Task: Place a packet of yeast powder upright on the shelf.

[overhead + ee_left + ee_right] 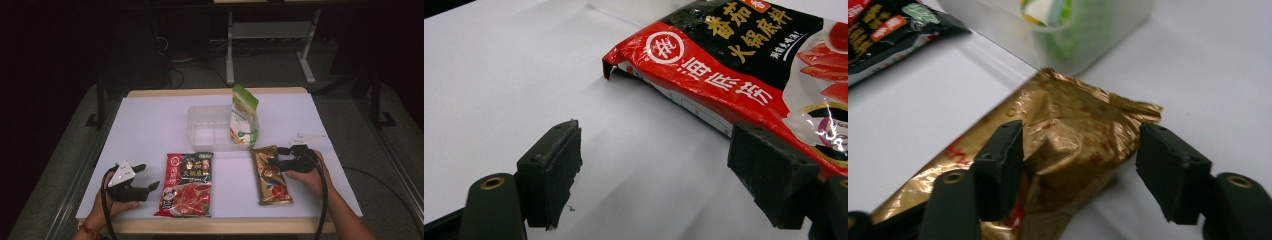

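On the white table (150,125), one green pouch (244,120) stands in the clear tub (200,131), the right gripper (1078,165) straddles the gold packet (1073,135) open-jawed, not yet gripping, and the left gripper (659,175) waits open beside the red packet (744,60).

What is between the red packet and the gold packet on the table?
Nothing: between the red packet and the gold packet there is just bare white table. The high view shows that gap.

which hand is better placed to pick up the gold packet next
Right. The right gripper already has its open jaws either side of the gold packet; the left gripper sits open beside the red packet.
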`<action>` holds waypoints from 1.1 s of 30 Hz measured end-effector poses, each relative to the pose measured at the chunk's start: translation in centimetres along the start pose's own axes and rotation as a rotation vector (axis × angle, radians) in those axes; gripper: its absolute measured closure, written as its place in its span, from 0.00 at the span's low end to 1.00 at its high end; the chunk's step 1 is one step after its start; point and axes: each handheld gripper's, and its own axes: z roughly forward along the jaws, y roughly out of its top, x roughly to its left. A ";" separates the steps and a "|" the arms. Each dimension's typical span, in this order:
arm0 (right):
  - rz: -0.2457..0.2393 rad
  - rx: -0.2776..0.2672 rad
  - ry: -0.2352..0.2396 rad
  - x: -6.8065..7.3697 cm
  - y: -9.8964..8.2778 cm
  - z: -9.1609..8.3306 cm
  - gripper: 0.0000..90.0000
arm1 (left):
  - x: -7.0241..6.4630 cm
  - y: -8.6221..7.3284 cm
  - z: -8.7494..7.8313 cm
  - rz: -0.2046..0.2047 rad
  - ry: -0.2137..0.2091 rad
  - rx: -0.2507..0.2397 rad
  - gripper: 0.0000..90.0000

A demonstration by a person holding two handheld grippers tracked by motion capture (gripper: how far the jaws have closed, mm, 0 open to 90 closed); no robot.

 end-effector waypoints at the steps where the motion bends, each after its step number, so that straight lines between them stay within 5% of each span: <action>1: 0.013 0.003 0.010 -0.2 -0.1 0.1 0.33 | 0.0 0.0 0.0 0.000 0.000 0.000 0.23; 11: 0.092 0.029 0.076 -1.2 -0.1 0.9 0.27 | -0.3 0.2 0.4 0.016 -0.014 0.011 0.23; 15: 0.102 0.048 0.141 -1.1 0.2 1.5 0.27 | -0.4 0.2 0.5 0.017 -0.017 0.019 0.23; 20: 0.093 0.058 0.200 -0.8 0.5 1.7 0.45 | -0.4 0.1 0.5 0.018 -0.016 0.019 0.23; 21: 0.096 0.052 0.194 -0.8 0.6 1.6 0.53 | -0.3 0.1 0.5 0.018 -0.016 0.019 0.23; 25: 0.113 0.042 0.192 -0.8 0.6 1.5 0.62 | -0.3 0.1 0.4 0.019 -0.018 0.020 0.23; 33: 0.041 -0.001 0.155 0.0 1.2 0.4 0.87 | -0.3 0.1 0.4 0.019 -0.016 0.019 0.23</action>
